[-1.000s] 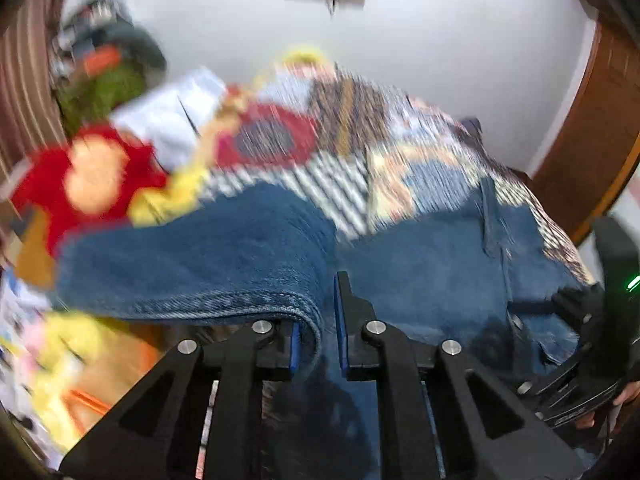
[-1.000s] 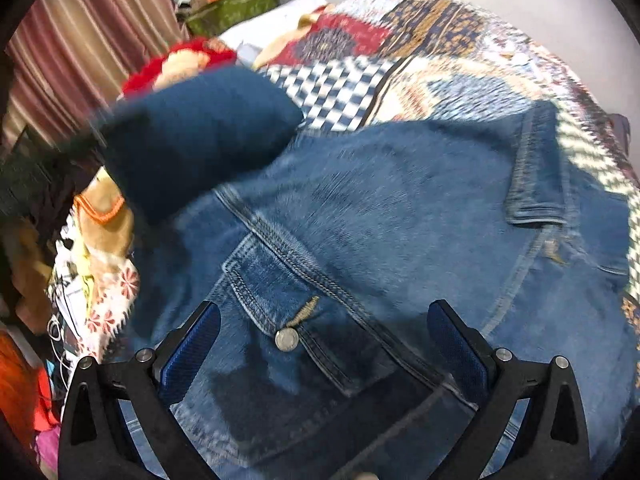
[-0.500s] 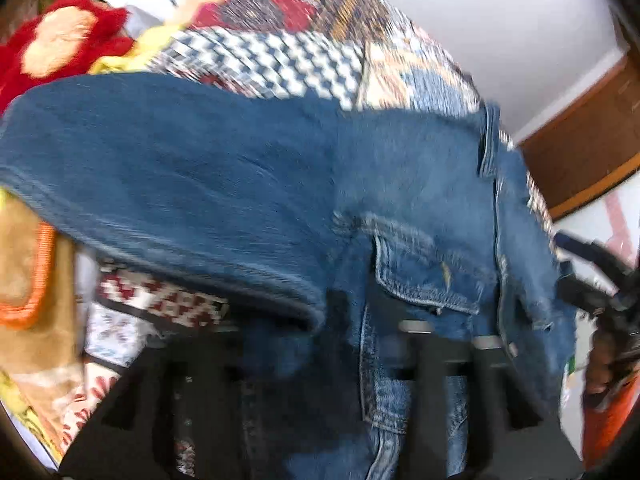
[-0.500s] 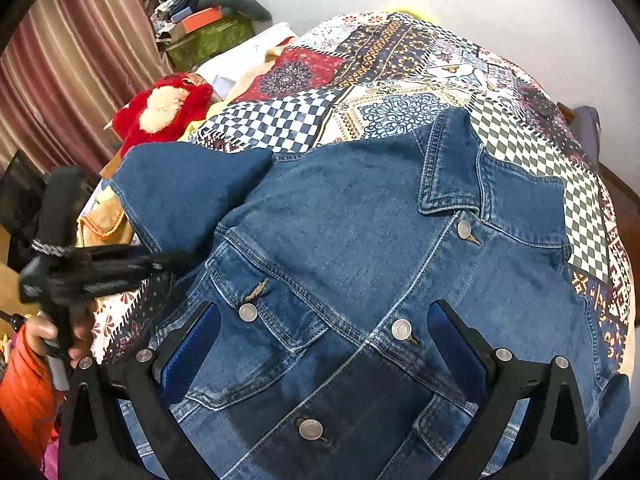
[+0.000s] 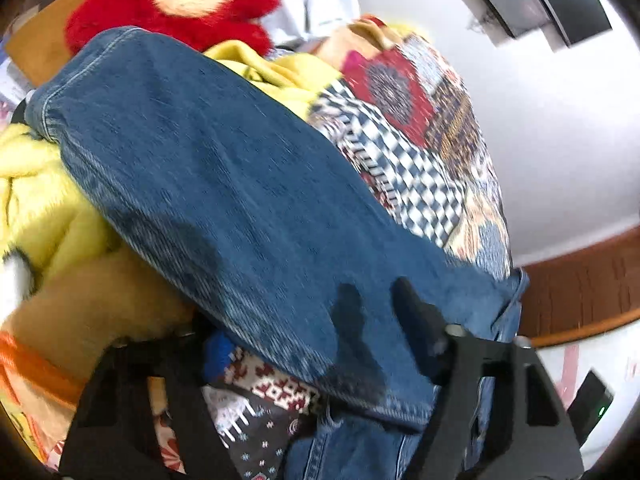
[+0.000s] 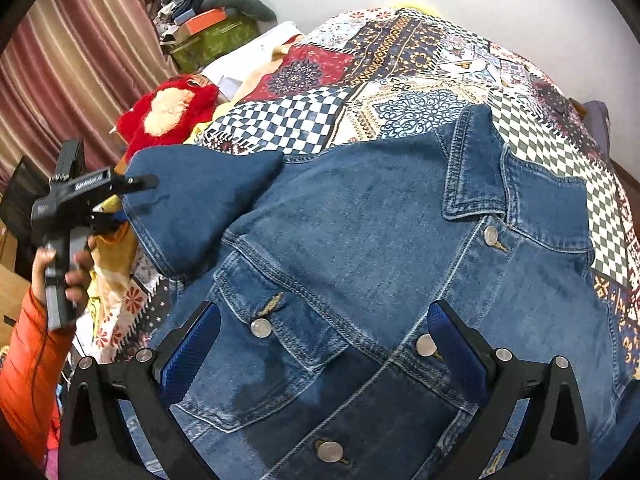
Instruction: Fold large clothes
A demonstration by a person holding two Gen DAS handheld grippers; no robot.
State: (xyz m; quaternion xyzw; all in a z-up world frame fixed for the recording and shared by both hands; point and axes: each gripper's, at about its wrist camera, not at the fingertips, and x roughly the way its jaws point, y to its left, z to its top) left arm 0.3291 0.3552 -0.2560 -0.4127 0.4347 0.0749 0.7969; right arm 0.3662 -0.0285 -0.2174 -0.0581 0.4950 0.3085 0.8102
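On the left, the left tongs (image 6: pixel 132 196) sit at the cuff end of the denim jacket's sleeve (image 6: pixel 192 204). Their fingers straddle the cloth with a gap showing, so I cannot tell whether they grip it or have let go. The sleeve reaches out over the bed's edge, onto the yellow blanket (image 5: pixel 36 196) beside the red plush toy (image 6: pixel 168 112). If it is released here, its weight could drag it off the edge and pull the jacket crooked. The denim jacket (image 6: pixel 380 240) lies front-up and buttoned across the patchwork bedspread (image 6: pixel 400 72), collar at the far side. On the right, the right tongs (image 6: pixel 324 354) hover wide apart above the near chest pocket, holding nothing, so nothing pins the body against sliding.
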